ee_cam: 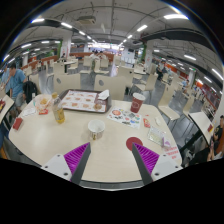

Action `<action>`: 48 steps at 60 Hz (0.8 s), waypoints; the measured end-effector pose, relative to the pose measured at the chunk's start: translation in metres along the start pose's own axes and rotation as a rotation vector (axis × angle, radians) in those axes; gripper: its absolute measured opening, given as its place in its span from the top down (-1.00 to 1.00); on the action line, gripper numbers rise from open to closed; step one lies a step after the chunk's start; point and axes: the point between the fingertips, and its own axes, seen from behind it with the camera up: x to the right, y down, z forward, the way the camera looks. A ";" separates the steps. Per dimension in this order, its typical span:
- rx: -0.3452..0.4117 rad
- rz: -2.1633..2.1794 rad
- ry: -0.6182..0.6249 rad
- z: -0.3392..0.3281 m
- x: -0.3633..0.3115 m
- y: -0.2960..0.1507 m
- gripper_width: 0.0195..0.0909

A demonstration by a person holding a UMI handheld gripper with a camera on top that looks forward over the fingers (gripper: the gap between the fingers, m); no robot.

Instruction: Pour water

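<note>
Seen from above a pale round table [70,135] in a wide canteen hall. Gripper [112,152] held over the near rim, fingers spread well apart, purple pads [76,154] facing inward, nothing between them. Just ahead of the fingers, a white cup [96,128]. Beyond it, a tray [82,99], a red cup [137,104] and a plate [123,116]; off to the left, a yellow bottle [58,113]. Near the right finger, a clear cup [156,134]. Behind, rows of tables and chairs [186,128] under long ceiling lights [112,30]; a person [14,84] at far left. Water not discernible.
</note>
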 end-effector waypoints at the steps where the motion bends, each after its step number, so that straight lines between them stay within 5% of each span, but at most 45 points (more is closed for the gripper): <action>1: 0.000 -0.001 -0.002 0.000 -0.001 0.000 -0.84; 25: -0.047 0.007 -0.099 0.026 -0.105 0.013 -0.83; 48: 0.127 0.118 -0.187 0.116 -0.273 -0.069 -0.84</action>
